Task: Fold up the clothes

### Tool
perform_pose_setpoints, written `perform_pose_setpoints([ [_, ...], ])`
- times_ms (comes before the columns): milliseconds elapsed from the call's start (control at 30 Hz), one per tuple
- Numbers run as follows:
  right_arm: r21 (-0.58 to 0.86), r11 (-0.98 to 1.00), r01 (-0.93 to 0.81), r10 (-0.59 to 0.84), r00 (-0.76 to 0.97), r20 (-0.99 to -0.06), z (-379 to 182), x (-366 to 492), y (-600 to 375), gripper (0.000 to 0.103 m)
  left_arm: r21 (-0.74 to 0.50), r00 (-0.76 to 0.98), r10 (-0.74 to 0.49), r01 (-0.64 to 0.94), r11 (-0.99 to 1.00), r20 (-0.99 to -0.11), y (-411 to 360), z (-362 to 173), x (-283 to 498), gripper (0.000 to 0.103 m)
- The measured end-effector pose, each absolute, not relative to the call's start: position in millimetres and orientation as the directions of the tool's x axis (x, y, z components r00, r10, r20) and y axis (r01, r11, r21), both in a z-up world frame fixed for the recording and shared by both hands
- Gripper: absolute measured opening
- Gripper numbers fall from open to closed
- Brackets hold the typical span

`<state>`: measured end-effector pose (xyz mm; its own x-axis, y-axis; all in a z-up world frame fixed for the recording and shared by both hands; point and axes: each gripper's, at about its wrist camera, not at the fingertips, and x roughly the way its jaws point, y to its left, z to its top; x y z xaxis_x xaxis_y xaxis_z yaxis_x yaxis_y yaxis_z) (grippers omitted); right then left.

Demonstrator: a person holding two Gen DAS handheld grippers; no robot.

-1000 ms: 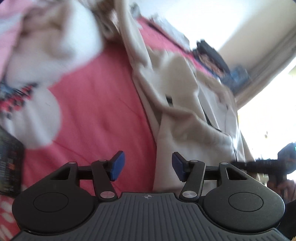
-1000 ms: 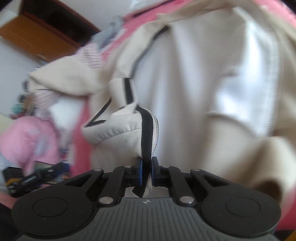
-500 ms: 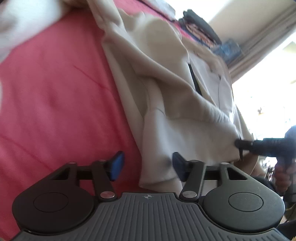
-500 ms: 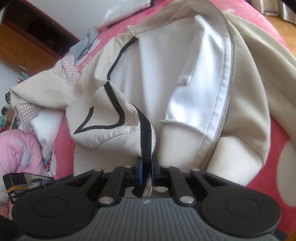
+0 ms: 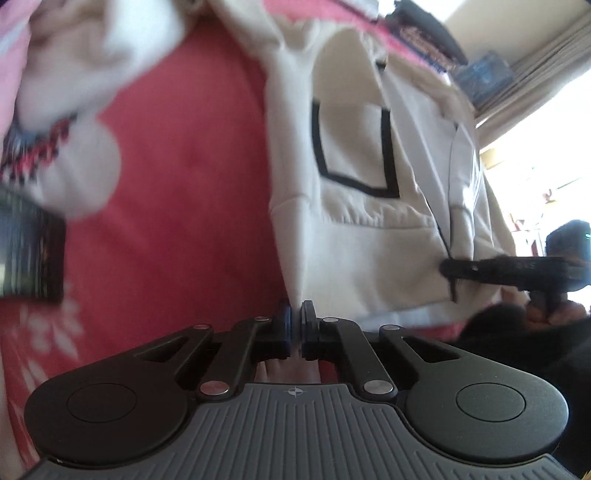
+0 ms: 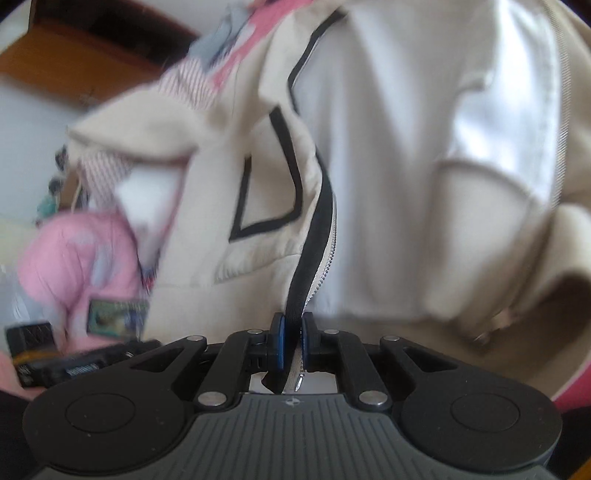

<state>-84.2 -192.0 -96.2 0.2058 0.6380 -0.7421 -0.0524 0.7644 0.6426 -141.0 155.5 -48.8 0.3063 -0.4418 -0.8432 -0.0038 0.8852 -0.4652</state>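
Note:
A cream zip jacket [image 5: 369,251] with black outline trim lies on a red bedspread [image 5: 177,184]. My left gripper [image 5: 294,321] is shut on the jacket's lower left corner, with a fold of cream cloth pinched between the blue pads. In the left wrist view my right gripper [image 5: 448,271] holds the hem further right, by the front opening. The right wrist view shows that gripper [image 6: 291,332] shut on the black zipper band [image 6: 317,240] of the jacket [image 6: 388,166]. The front panel hangs taut from the pads.
A heap of white and pink clothes [image 5: 74,74] lies at the upper left of the bed, with a dark box [image 5: 29,251] beside it. A pink garment [image 6: 74,258] and wooden furniture [image 6: 74,55] show in the right wrist view. Dark folded items [image 5: 424,22] lie at the far end.
My left jaws went from wide open beside the jacket's edge to shut on its lower corner. The front panel is now pulled out flatter. The right gripper kept its hold on the zipper band.

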Motion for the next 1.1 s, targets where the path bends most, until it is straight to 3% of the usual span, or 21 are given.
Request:
perform_pose_setpoints([
  [133,0.617,0.785,-0.052,0.616,0.166,-0.77,-112.5,-87.0,-186.5,0.009,-0.438,0.284,-0.413,-0.027,0.899,-0.865,158.0,-62.0,-141.9,0.008],
  [167,0.613,0.788,-0.05,0.612,0.163,-0.774,-114.0,-87.8,-186.7,0.009,-0.431,0.294,-0.405,-0.027,0.902,-0.866,158.8,-61.9,-141.3,0.012],
  [233,0.616,0.787,-0.049,0.614,0.167,-0.771,-112.5,-89.8,-188.4,0.009,-0.437,0.323,-0.406,-0.026,0.899,-0.855,168.2,-61.0,-143.0,0.032],
  [400,0.615,0.787,-0.054,0.614,0.17,-0.771,-111.4,-89.6,-188.1,0.009,-0.411,0.364,-0.373,-0.031,0.911,-0.854,171.0,-72.1,-127.7,0.061],
  [433,0.611,0.789,-0.056,0.611,0.167,-0.774,-112.4,-88.3,-186.7,0.009,-0.397,0.358,-0.363,-0.021,0.918,-0.86,166.1,-76.9,-122.6,0.061],
  [500,0.601,0.797,-0.062,0.602,0.164,-0.781,-114.8,-86.5,-184.5,0.009,-0.341,0.34,-0.322,0.004,0.94,-0.884,157.3,-87.3,-118.1,0.057],
  [567,0.585,0.808,-0.072,0.588,0.162,-0.793,-116.6,-86.0,-182.0,0.009,-0.3,0.335,-0.287,0.014,0.954,-0.898,145.1,-97.0,-116.6,0.038],
  [633,0.564,0.821,-0.086,0.57,0.162,-0.805,-117.2,-87.0,-179.4,0.009,-0.308,0.339,-0.289,-0.003,0.951,-0.895,145.8,-96.2,-118.7,0.005],
  [1100,0.456,0.864,-0.212,0.489,0.145,-0.86,-124.4,-94.5,-153.1,0.009,-0.195,0.316,-0.192,0.023,0.98,-0.929,140.8,-91.3,-115.9,0.005],
])
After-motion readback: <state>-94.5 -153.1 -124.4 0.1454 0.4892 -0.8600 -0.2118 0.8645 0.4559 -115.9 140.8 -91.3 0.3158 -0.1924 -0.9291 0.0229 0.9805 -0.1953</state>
